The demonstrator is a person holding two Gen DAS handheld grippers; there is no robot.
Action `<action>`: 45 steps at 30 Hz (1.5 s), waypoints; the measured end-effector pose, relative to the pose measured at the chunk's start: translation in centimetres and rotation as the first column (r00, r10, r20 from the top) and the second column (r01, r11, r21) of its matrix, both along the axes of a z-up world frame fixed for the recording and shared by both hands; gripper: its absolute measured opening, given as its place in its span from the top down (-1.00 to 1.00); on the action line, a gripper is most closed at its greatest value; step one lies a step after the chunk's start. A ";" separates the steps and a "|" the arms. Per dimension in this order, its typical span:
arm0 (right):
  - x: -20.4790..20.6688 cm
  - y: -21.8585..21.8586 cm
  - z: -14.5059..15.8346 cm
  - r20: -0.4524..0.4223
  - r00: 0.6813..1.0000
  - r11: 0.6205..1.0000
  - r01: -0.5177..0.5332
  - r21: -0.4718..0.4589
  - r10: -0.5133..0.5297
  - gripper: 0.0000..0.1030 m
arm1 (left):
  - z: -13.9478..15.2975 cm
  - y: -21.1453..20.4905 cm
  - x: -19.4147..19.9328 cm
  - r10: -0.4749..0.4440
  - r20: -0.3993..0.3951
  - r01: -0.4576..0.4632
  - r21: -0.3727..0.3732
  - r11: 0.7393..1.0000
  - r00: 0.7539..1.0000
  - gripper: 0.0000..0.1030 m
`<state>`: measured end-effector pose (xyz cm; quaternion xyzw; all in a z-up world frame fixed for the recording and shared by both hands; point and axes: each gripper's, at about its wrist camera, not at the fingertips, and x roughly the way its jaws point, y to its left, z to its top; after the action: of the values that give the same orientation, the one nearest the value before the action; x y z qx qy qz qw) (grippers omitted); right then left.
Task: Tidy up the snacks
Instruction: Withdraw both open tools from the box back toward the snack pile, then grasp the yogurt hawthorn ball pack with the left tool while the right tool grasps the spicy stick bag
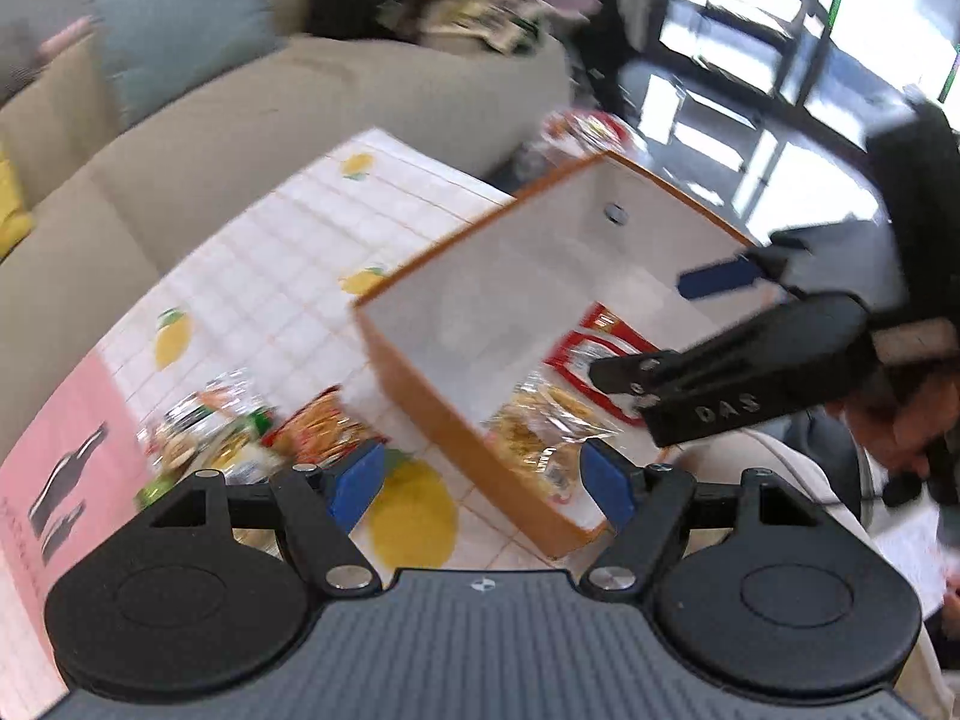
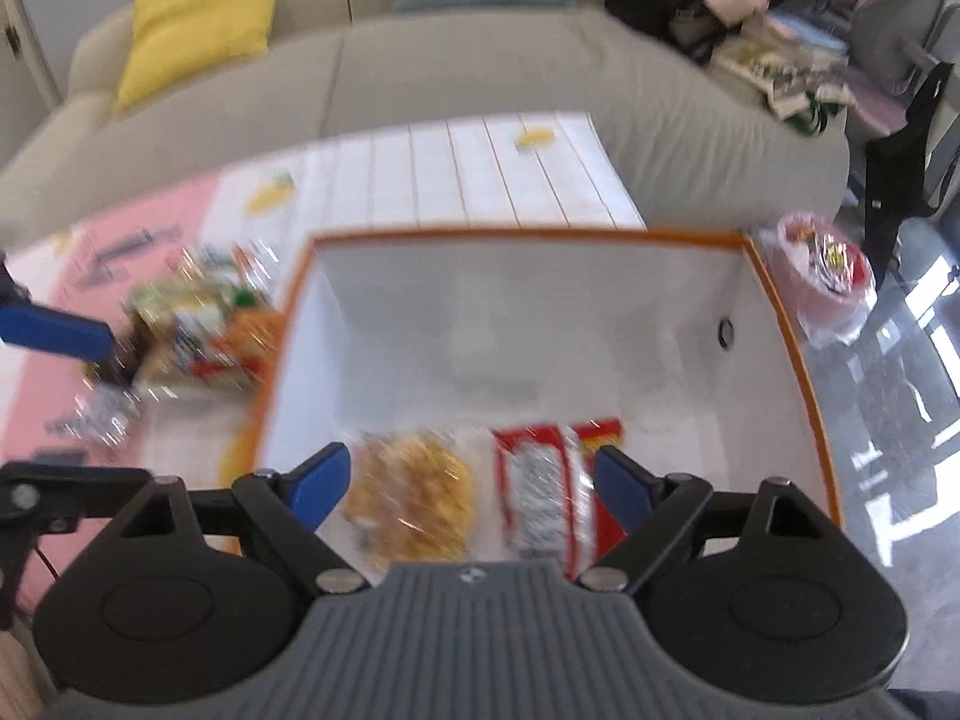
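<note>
Both tools gape empty; only the right wrist view shows the yellow cushion point(image 2: 198, 15) beyond the box point(image 2: 804, 372).

Glossy crinkly snack packets point(image 2: 414, 498), matt cardboard box point(image 2: 792, 354)

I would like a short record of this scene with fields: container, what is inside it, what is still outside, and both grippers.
container: orange box with white inside, on the table
inside: yellow snack pack and red snack pack, side by side
outside: pile of snacks left of the box; red-and-white bag by its far right corner
left gripper: open, holds nothing
right gripper: open, above the packs, holds nothing
</note>
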<state>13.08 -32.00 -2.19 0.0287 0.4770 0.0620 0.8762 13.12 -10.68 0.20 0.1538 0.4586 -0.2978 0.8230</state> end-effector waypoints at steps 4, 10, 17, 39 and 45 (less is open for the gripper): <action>-1.6 2.4 1.0 0.087 0.996 0.999 0.021 0.034 -0.024 -0.67 | 0.4 3.4 -0.6 0.127 0.019 -0.125 -0.069 0.990 0.992 -0.69; -4.0 6.4 1.8 0.189 0.981 0.997 0.036 0.066 -0.048 -0.67 | -0.5 8.7 -1.6 0.311 0.013 -0.306 -0.136 0.942 0.950 -0.68; -6.4 11.3 1.1 0.298 0.954 0.997 0.017 0.077 -0.039 -0.66 | -2.6 14.8 -2.9 0.499 -0.023 -0.494 -0.192 0.848 0.866 -0.65; -4.3 19.1 -7.2 0.188 0.969 0.987 -0.151 -0.060 0.159 -0.49 | -10.0 21.5 -3.0 0.661 -0.127 -0.673 -0.153 0.724 0.740 -0.66; -1.5 19.6 -7.7 0.201 0.964 0.982 -0.157 -0.100 0.175 -0.41 | -11.5 22.8 -0.5 0.688 -0.146 -0.703 -0.135 0.698 0.711 -0.68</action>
<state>11.62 -12.40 -9.94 -0.0545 0.3854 0.1181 0.9135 12.64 12.11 -11.29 -0.1189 0.4878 -0.0113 0.8647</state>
